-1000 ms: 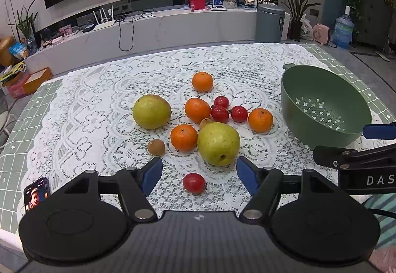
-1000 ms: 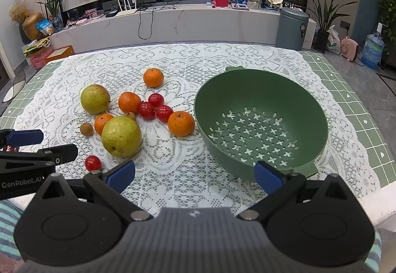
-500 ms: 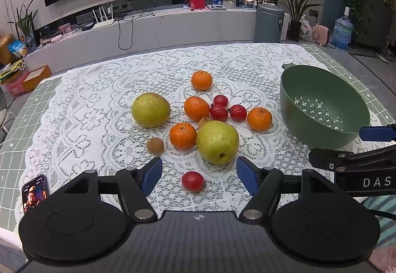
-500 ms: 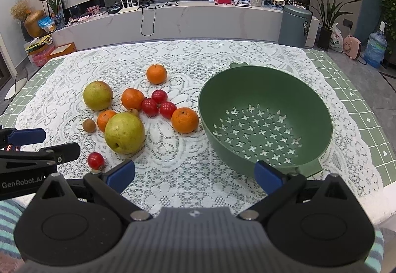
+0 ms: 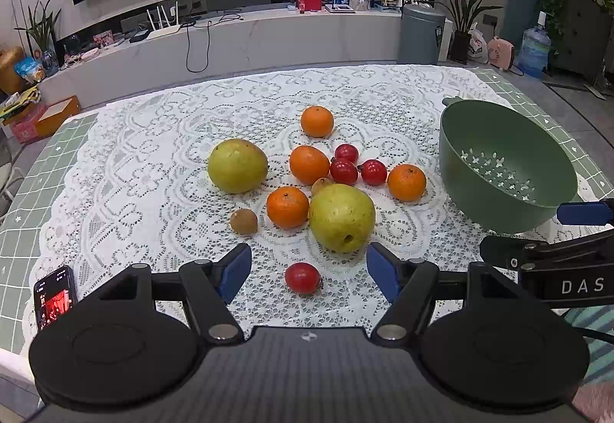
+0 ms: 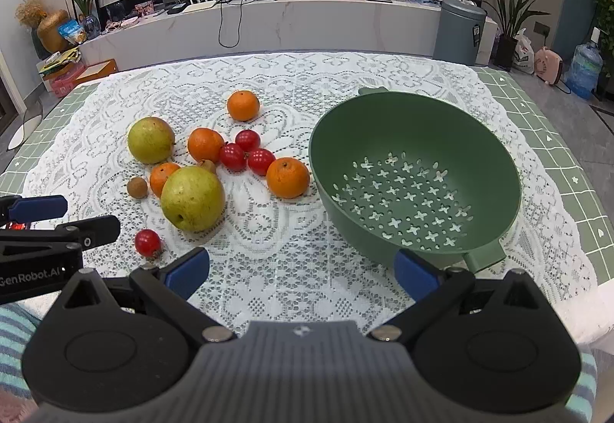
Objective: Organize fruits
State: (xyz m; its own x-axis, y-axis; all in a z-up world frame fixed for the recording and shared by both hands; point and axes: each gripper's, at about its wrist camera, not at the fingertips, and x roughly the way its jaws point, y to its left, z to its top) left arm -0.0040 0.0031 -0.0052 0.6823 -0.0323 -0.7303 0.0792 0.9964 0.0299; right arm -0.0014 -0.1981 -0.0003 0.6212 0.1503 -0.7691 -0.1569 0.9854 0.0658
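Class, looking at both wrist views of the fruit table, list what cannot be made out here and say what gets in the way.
- Small brownish fruit, both views: mostly hidden behind the near pear; kind unclear.
- Phone screen, left wrist view: too small and blurred to read.
- Table's near edge, both views: covered by the gripper bodies.
- Colander outer wall facing the fruit, right wrist view: hidden by its own rim.

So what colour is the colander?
Green colander, clearest in the right wrist view.
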